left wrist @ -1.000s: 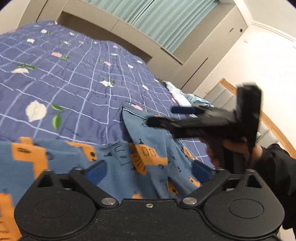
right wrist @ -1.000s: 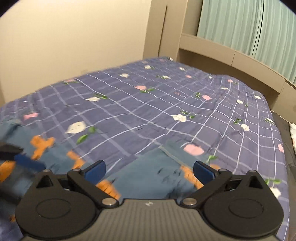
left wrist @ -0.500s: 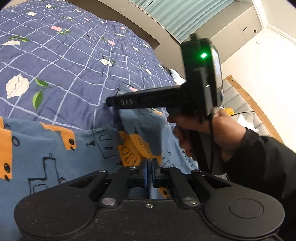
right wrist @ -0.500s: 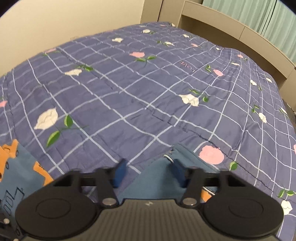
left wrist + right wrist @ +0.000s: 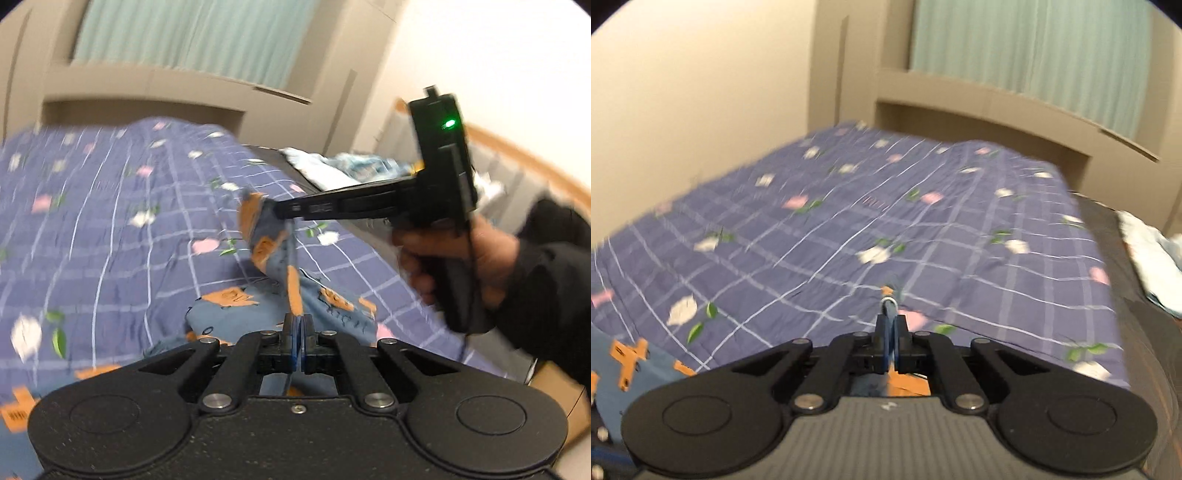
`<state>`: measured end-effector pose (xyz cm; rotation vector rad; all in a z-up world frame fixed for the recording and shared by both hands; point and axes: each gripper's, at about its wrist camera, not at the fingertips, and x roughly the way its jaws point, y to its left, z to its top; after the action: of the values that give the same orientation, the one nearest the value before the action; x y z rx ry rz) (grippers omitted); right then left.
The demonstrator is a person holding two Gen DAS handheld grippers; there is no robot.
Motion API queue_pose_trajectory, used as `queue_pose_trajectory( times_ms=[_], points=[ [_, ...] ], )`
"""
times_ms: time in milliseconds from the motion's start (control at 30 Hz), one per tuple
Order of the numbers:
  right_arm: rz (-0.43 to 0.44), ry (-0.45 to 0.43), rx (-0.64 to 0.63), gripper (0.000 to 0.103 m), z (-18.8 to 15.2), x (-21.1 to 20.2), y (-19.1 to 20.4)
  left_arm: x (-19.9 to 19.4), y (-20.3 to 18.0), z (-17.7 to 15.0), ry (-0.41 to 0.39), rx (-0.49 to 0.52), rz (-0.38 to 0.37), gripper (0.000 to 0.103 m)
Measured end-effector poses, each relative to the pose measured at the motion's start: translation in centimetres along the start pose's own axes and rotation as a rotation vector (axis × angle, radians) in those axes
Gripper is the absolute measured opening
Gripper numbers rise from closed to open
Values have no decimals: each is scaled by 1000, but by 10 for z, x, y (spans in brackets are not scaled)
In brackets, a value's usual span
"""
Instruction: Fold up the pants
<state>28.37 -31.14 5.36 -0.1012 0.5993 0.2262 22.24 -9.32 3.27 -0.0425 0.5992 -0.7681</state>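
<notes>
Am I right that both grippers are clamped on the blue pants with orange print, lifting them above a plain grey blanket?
Not quite: the blanket is purple, with a white grid and flowers, as both wrist views show. The rest holds: the left gripper and right gripper are both shut on the blue pants with orange print.

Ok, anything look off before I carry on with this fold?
Only the pants: pinched in both shut grippers, the fabric hangs bunched and twisted off the quilt rather than flat. No tear or damage visible.
</notes>
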Motion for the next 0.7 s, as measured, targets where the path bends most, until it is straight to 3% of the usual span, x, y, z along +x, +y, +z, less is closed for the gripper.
queue_pose_trajectory(
  times_ms=[167,467,567,633,700],
  points=[
    [-21,-26,165,3,-46,-43,-40,9,-40,-14,65,215,39,0],
    [8,66,363,4,-139,-45,-78,42,-66,-52,221,329,39,1],
    [26,50,404,12,-152,-49,-87,50,-59,-54,259,284,-11,13],
    [32,29,434,35,-156,-53,-95,52,-50,-48,268,218,-40,20],
    [32,12,456,45,-160,-55,-104,56,-43,-38,262,169,-60,29]
  ],
)
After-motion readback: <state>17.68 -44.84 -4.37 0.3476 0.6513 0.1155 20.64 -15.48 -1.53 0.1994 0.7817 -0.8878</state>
